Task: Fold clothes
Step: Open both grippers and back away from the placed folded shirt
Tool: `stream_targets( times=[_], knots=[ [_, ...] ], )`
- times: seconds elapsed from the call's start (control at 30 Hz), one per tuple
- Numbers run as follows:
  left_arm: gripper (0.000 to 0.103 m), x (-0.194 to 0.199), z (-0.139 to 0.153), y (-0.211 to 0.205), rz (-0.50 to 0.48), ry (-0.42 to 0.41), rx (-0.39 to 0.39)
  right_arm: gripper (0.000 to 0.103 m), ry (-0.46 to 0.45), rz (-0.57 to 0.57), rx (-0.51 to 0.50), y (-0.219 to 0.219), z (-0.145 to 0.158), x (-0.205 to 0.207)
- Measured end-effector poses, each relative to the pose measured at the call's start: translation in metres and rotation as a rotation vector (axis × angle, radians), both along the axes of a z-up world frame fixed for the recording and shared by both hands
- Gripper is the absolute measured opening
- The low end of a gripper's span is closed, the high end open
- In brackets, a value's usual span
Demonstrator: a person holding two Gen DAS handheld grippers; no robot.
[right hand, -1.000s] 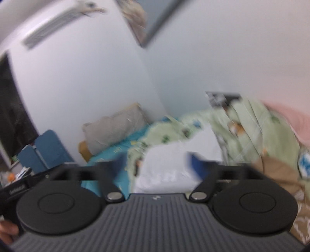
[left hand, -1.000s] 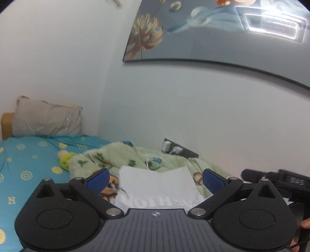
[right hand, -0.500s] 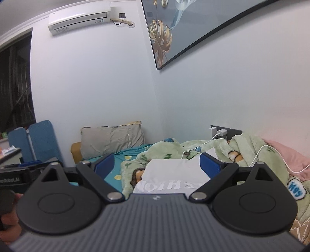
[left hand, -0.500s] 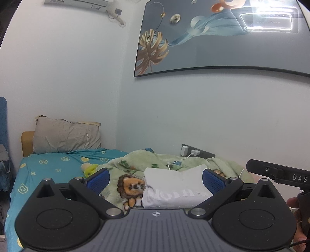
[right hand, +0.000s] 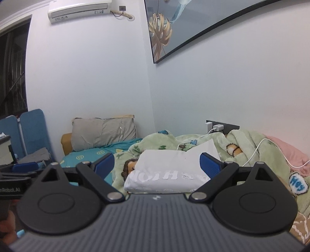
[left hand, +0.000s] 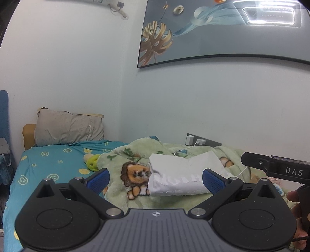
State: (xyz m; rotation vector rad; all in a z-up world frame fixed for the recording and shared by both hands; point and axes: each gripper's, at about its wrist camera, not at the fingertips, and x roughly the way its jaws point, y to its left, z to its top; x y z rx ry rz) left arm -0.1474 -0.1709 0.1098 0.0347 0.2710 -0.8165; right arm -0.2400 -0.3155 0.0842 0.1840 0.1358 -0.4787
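Jaws: both pairs stand wide apart with nothing between the blue pads; the left gripper (left hand: 156, 179) and the right gripper (right hand: 157, 163) each hang above the bed, clear of the cloth.
White T-shirt: the white T-shirt (left hand: 177, 177) lies as a compact folded block on the green lion blanket (left hand: 133, 174), its folded edge toward the cameras, one back corner sticking up at about 1 o'clock.
Just changed: a second ago the left view sat low and close over the shirt and the right view was smeared with motion; now both views are sharp, higher and further back, and the shirt shows whole in each.
Meaning for the task: my judgement is that the shirt already lies folded and both grippers have let go and drawn back; whether more garments wait, the views do not show.
Shirt print: white letters, upside down from here, reading roughly "NOTH" (right hand: 155, 175); the rest is cracked and unreadable.
Right gripper body: "DAS" (left hand: 293, 171) shows at 3 o'clock in the left view.
Left gripper body: "nRobot.AI" (right hand: 9, 190) shows at 9 o'clock in the right view, cut off by the frame.
Blanket patch: "Hey" (right hand: 298, 184) in a blue bubble at 3 o'clock.
Beyond: grey pillow (left hand: 69, 129) at 10 o'clock on the teal sheet (left hand: 48, 160); white chargers (right hand: 216, 128) in the wall socket at 1 o'clock; air conditioner (right hand: 79, 9) label too small to read.
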Motion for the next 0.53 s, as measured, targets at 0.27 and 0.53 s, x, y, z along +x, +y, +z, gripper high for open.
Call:
stream_targets(
  times=[0.27,0.53],
  knots=[
    [0.103,0.0031,-0.0063,-0.0005,0.016,-0.001,0.013,0.096,0.017,-0.006,-0.010,0.0041,-0.0032,0.0078],
    [0.103,0.0017,-0.0053,0.0028,0.007,0.003,0.009,0.096,0.018,-0.008,-0.009,0.0053,-0.0010,0.0054]
  ],
)
